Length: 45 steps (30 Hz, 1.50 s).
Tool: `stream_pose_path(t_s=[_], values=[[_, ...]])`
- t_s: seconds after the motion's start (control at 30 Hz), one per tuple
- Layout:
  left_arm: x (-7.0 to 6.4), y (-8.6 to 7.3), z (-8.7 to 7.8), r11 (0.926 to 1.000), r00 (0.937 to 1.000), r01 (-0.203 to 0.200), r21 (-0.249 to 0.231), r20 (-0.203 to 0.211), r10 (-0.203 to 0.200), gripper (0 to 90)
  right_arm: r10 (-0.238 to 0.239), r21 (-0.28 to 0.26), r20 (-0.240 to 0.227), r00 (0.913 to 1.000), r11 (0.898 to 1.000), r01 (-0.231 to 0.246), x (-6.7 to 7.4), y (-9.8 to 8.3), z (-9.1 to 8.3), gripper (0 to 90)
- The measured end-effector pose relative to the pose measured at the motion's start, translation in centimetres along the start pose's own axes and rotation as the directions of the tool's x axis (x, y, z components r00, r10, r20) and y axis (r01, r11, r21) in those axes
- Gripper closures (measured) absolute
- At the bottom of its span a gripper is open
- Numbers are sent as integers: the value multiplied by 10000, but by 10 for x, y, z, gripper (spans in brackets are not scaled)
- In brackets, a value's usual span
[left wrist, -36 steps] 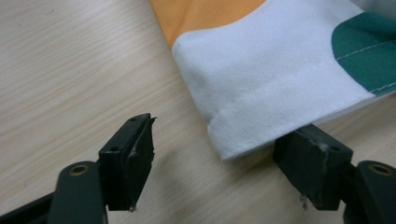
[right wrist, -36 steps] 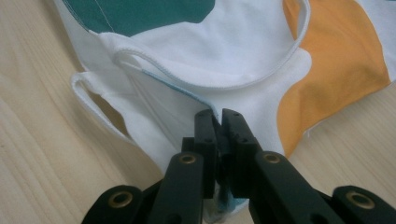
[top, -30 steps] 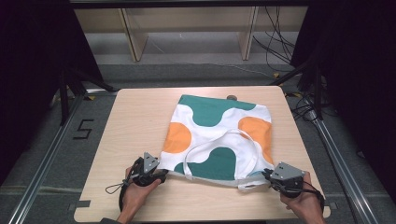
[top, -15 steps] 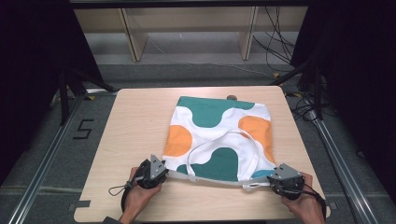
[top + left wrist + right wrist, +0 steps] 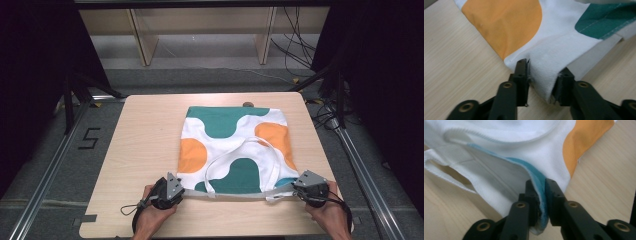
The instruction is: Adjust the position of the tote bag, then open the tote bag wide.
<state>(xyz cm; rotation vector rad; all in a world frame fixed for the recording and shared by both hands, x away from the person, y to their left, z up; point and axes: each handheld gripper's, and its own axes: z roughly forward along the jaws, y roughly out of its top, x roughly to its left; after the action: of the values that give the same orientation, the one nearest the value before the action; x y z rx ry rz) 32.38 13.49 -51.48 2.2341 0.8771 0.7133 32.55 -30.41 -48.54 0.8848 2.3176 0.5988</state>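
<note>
The pale wooden bench (image 5: 145, 150) with rounded corners is carrying a white cotton tote bag printed with teal and orange blobs (image 5: 225, 135), which is lying flat on its right-hand half, its mouth edge running along the near side close to the person. On the grey floor to the left of the bench a black mark shaped like the figure 5 (image 5: 90, 138) is showing; no brand or label can be read on the bag. A white webbing handle loop (image 5: 240, 160) is lying curved over the bag's near half.

Compared with a second ago, the bag's near edge is sitting drawn out straighter and further towards the bench's front, stretched in a line between the two hands, while the far edge is resting where it was.

The left tongs (image 5: 176, 189) are gripping the bag's near left corner: in the left gripper view (image 5: 544, 75) a bunched fold of white cloth is sitting between the two black jaws, pressed from both sides. These jaws have just been opening a little, with the cloth between them throughout.

The right tongs (image 5: 300, 187) are holding the near right corner: in the right gripper view (image 5: 541, 195) the jaws are standing almost together, pinching a thin teal-lined hem of the bag. They have just been closing on that hem.

A small dark round thing (image 5: 248, 104) is lying just beyond the bag's far edge; what it is I cannot tell.
</note>
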Motion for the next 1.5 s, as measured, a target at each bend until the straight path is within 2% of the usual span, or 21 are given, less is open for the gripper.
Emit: stream_pose_path(t_s=[0.07, 0.17, 0.23, 0.27, 0.33, 0.4, 0.47, 0.53, 0.57, 0.63, 0.7, 0.73, 0.87, 0.93, 0.97, 1.2, 1.23, 1.3, 1.43, 1.47, 1.5], values=[[1, 0, 5, 9995, 9992, 197, -231, -331, -205, 537, 282, 245, 25, 9996, 9993, -283, -1, -3, 9, 686], [2, 1, 8, 9993, 9990, 251, -289, -360, -261, 516, 142, 246, 31, 9999, 9996, -142, -1, -2, 11, 739], [2, 1, 9, 9980, 9982, 465, -418, -353, -480, 534, 63, -89, -25, 10000, 9999, -63, -2, -1, 8, 799], [4, 2, 8, 9992, 9992, 235, -336, -324, -246, 564, 30, -237, 26, 10000, 9997, -29, -2, -1, 7, 820], [3, 3, 10, 9985, 9991, 400, -383, -119, -405, 665, 227, -704, 120, 9997, 9973, -218, -4, 0, 3, 840], [2, 4, 8, 9992, 9994, 289, -264, -155, -293, 729, 340, -1008, 178, 9993, 9944, -320, -5, 1, -2, 846], [1, 6, 5, 9995, 9998, -160, -288, -150, 155, 769, 338, -1172, 246, 9991, 9926, -307, -6, 1, -5, 846], [2, 6, 3, 9991, 9997, -180, -384, -154, 174, 779, 425, -1245, 254, 9988, 9915, -390, -6, 1, -5, 846], [4, 7, -1, 9989, 10000, -18, -468, -85, 14, 781, 320, -1322, 244, 9992, 9908, -285, -7, 1, -7, 846], [7, 8, -3, 9985, 9999, 144, -537, 97, -139, 782, 577, -1426, 252, 9980, 9883, -536, -6, 1, -9, 846], [9, 9, -4, 9987, 10000, -23, -508, 96, 28, 783, 569, -1498, 244, 9981, 9873, -526, -7, 1, -9, 846], [8, 9, -5, 9979, 9997, 251, -593, 98, -246, 783, 630, -1504, 252, 9977, 9869, -586, -6, 1, -9, 846], [12, 11, -10, 9975, 9996, 132, -695, 238, -116, 782, 686, -1664, 288, 9972, 9841, -629, -6, 0, -12, 845], [13, 12, -13, 9965, 9992, 294, -786, 295, -271, 782, 663, -1744, 338, 9972, 9829, -594, -6, 1, -14, 845], [14, 13, -12, 9928, 9994, 300, -1158, 223, -276, 782, 726, -1789, 377, 9966, 9817, -647, -5, 1, -14, 846], [19, 15, -18, 9864, 9980, 501, -1568, 449, -436, 782, 887, -2202, 427, 9951, 9724, -772, -6, 4, -19, 847], [16, 15, -19, 9863, 9966, 778, -1455, 390, -729, 784, 796, -2264, 501, 9956, 9718, -663, -7, 4, -21, 847], [17, 17, -23, 9859, 9973, 678, -1532, 372, -628, 785, 818, -2316, 511, 9953, 9704, -679, -7, 4, -23, 847], [24, 25, -33, 9751, 9975, 660, -2116, 386, -592, 792, 941, -2788, 441, 9946, 9572, -782, -12, 12, -30, 851], [24, 25, -33, 9751, 9975, 660, -2116, 386, -592, 795, 941, -2788, 441, 9946, 9572, -782, -12, 12, -30, 851], [27, 27, -35, 9779, 9990, 371, -2057, 326, -310, 795, 987, -2858, 470, 9940, 9548, -813, -12, 15, -30, 851]])
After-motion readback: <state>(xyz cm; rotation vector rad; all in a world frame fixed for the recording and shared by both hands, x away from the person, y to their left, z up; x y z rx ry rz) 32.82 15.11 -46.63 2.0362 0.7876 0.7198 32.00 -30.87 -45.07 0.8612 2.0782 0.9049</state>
